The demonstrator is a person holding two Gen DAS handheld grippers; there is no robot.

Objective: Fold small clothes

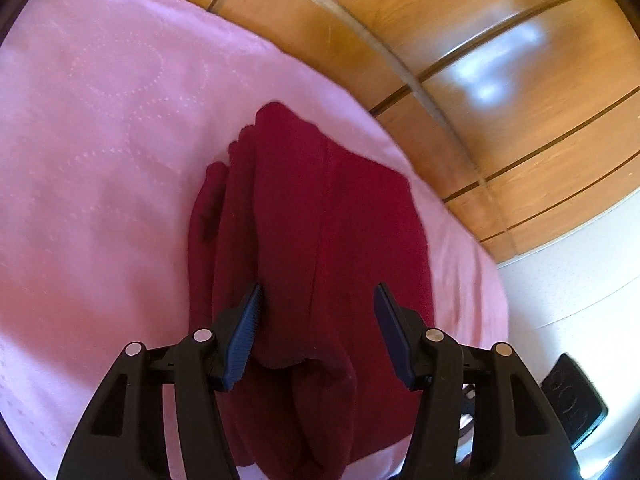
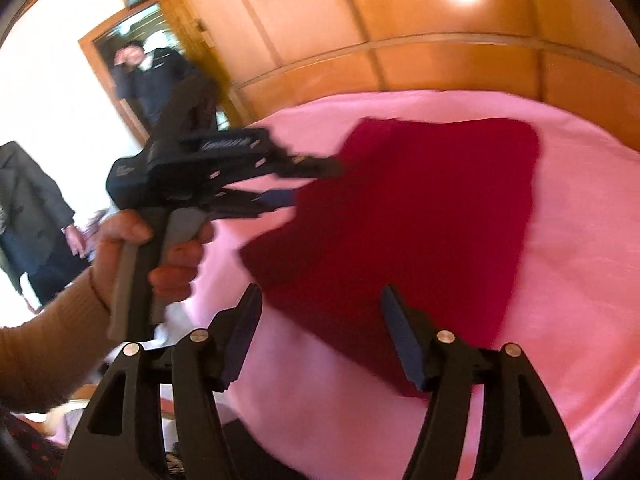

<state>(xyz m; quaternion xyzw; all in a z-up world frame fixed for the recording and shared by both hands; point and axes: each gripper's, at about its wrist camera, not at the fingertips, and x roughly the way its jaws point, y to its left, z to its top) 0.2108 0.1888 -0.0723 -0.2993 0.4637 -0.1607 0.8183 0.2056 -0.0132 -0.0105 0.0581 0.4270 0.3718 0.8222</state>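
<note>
Looking along the left gripper [image 1: 318, 300], I see its jaws spread wide above a dark red garment [image 1: 312, 216], which lies bunched in long folds on the pink bedsheet [image 1: 100, 140]. From the right gripper [image 2: 320, 300], likewise gaping and holding nothing, the garment [image 2: 420, 216] lies flat mid-sheet [image 2: 580, 240], the left gripper [image 2: 308, 182] at its near edge.

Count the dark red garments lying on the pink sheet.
1. The dark red garment lies folded mid-sheet on the pink sheet; its layers could hide another piece.
</note>
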